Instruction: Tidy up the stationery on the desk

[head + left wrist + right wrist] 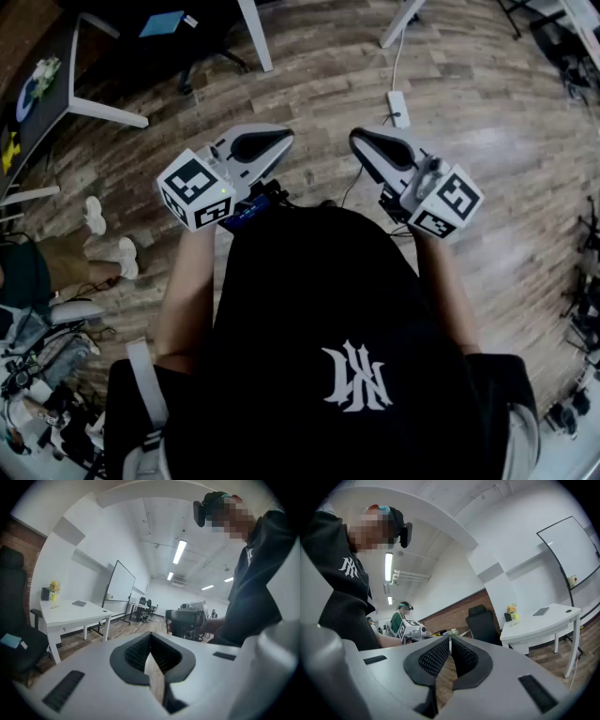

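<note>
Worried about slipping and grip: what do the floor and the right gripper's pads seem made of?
Floor: wood-grain planks with a soft sheen, visible seams and glare; solid wood or laminate, can't tell. Right gripper pads: black, matte, probably rubber, judging by the fine ribbed grid.

We are looking at a slightly glossy wood-plank floor (pixel 487 103), the smooth matt plastic left gripper (pixel 278 140) and right gripper (pixel 362 141), their ribbed black pads (pixel 136 652), and a black cloth shirt (pixel 300 300).
</note>
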Demonstrator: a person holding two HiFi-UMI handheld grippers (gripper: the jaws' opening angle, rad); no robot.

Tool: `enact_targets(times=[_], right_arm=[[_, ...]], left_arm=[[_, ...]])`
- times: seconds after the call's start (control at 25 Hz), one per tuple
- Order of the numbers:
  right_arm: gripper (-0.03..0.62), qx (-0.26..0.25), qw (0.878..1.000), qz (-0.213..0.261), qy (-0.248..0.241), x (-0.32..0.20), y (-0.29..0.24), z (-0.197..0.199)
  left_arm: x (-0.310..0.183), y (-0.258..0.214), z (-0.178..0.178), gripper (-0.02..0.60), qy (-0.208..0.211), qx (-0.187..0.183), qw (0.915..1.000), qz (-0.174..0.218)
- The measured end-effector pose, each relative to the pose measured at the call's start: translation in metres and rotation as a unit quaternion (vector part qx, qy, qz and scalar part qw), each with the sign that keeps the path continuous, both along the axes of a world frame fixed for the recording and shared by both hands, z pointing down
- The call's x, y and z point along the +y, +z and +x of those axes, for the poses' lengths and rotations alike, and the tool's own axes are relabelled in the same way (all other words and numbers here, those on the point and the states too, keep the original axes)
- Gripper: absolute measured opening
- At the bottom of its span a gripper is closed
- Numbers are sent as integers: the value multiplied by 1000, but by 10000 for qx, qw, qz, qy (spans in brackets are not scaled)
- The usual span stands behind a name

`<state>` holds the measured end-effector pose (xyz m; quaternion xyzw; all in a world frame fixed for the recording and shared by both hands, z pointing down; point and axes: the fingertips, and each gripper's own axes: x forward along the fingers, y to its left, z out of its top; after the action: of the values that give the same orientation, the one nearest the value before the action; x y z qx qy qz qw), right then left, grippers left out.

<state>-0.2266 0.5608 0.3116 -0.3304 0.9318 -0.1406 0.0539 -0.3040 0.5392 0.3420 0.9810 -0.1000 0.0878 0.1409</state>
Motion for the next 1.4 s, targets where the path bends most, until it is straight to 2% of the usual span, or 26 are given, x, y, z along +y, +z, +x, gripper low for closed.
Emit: enact_targets(times=[0.36, 0.8, 1.16, 1.4], right_arm=[[43, 70, 9999, -2, 80, 6, 1, 19], [43, -170, 9995, 131, 231, 24, 0, 57], [43, -551, 9966, 51, 611, 32, 14, 92], [43, -576, 9959, -38, 699, 14, 20, 106]], left_arm=[[6, -4, 14, 2, -67, -11, 10000, 21], [12, -5, 40, 2, -214, -58, 9998, 9], [15, 3, 65, 2, 24, -193, 9998, -93], [-11, 5, 83, 2, 125, -199, 9995, -216]])
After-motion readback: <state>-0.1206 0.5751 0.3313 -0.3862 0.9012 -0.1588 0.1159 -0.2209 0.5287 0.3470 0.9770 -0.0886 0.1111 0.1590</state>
